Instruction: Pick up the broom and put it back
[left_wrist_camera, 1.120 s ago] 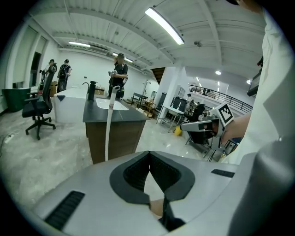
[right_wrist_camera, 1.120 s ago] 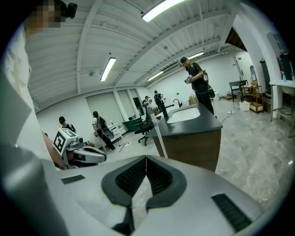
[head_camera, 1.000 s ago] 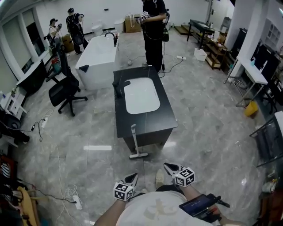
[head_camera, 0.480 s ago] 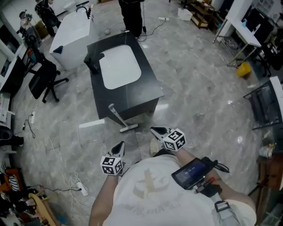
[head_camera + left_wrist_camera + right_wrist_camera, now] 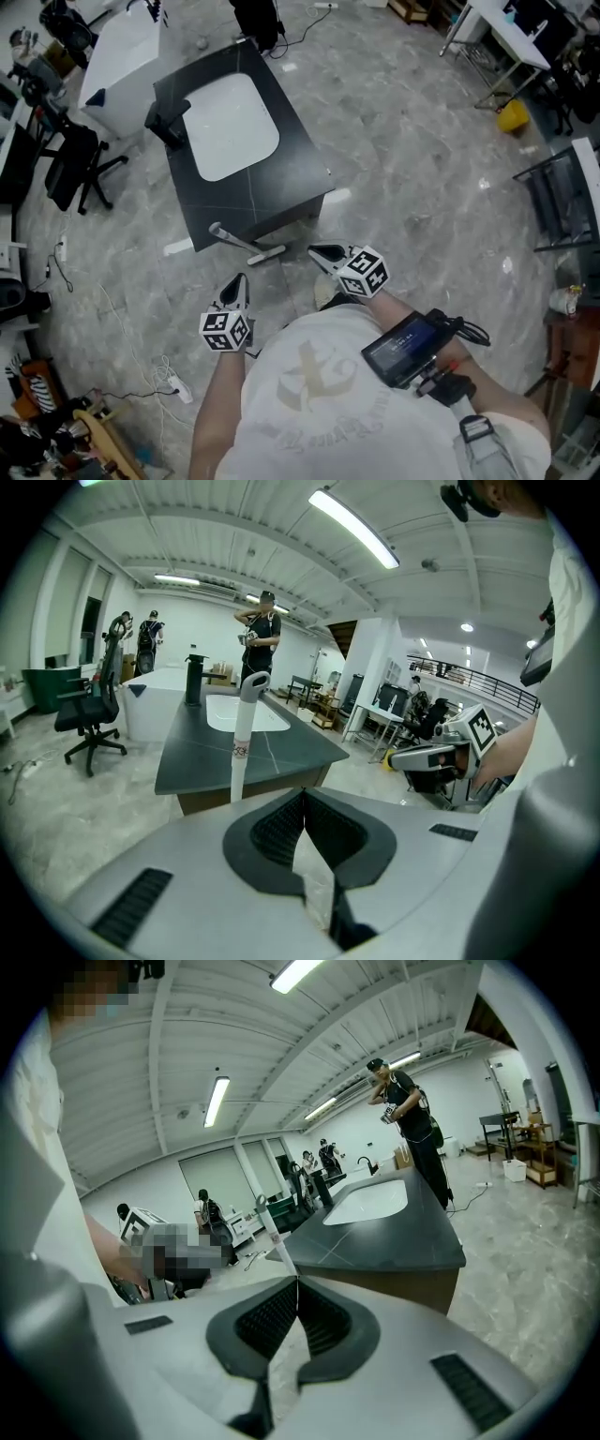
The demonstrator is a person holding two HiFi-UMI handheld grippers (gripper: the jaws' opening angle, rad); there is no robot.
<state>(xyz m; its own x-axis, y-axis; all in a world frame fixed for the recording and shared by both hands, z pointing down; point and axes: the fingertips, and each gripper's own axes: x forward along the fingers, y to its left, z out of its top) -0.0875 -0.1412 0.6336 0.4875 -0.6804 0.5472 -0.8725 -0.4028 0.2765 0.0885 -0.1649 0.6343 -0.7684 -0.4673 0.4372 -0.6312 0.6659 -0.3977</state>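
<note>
The broom [image 5: 246, 246] has a white handle and a flat white head; it leans on the front of the dark cabinet [image 5: 281, 187], head on the floor. In the left gripper view its handle [image 5: 244, 738] stands upright just beyond my jaws; in the right gripper view the handle [image 5: 270, 1225] is left of the cabinet corner. My left gripper [image 5: 240, 279] is a short way below the broom head, shut and empty. My right gripper [image 5: 315, 251] is just right of the head, also shut with nothing in it. Neither touches the broom.
The cabinet carries a white basin [image 5: 230, 127] and a black tap [image 5: 167, 127]. A white bathtub [image 5: 117, 61] and an office chair [image 5: 70, 169] stand at upper left. Cables and a power strip [image 5: 173, 386] lie on the floor at left. A metal rack [image 5: 562, 202] is at right.
The person has walked up to the cabinet, so the broom is now much nearer to both grippers. Both grippers stayed shut and empty.
</note>
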